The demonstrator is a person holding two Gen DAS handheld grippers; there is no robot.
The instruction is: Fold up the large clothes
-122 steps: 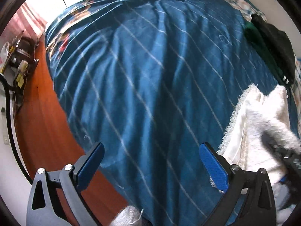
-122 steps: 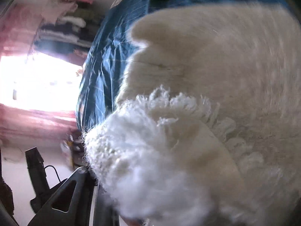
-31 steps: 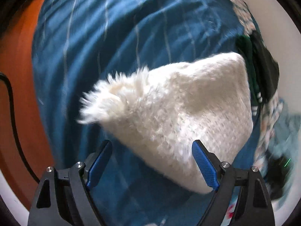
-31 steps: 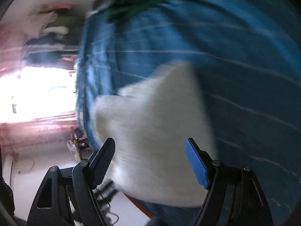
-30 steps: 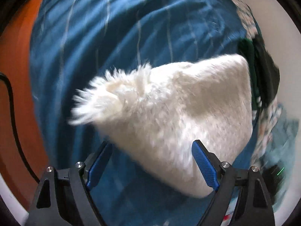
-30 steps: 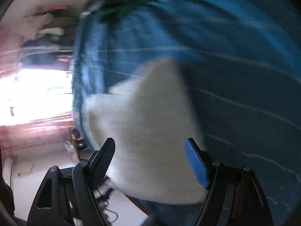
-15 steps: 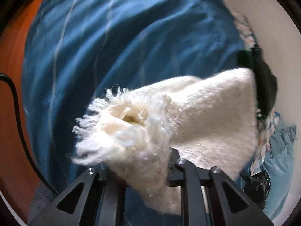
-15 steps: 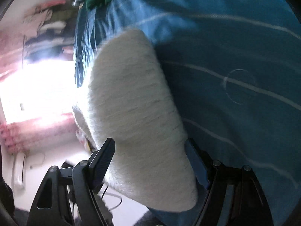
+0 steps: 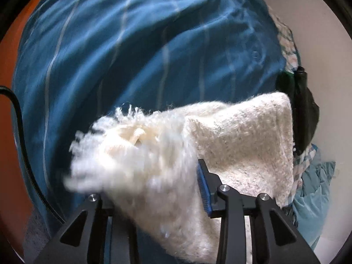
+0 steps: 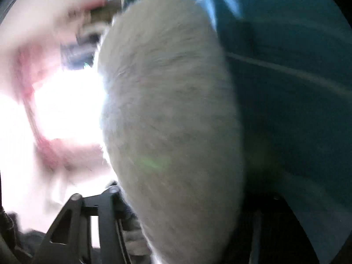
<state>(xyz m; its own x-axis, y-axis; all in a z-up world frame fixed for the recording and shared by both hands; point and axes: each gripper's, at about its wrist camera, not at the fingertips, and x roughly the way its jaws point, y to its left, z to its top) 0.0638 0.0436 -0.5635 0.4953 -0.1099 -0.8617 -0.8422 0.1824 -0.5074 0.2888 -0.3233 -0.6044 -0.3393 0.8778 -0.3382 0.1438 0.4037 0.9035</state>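
— Where does the garment (image 9: 237, 140) lie?
— On the bedspread (image 9: 132, 55), toward its right edge (dark clothes (image 9: 305, 110) heaped just beyond).
— And left of the bed?
— Floor (image 9: 13, 154), a cable (image 9: 24, 145) crossing it.

Fluffy wool against smooth cotton

Between my left jaws bunches a cream, shaggy knitted garment (image 9: 237, 136), rough and matt; beyond them spreads a blue, pale-striped bedspread (image 9: 136, 44) of smooth, faintly sheeny cloth; my fingers (image 9: 203, 189) wear ribbed blue pads.
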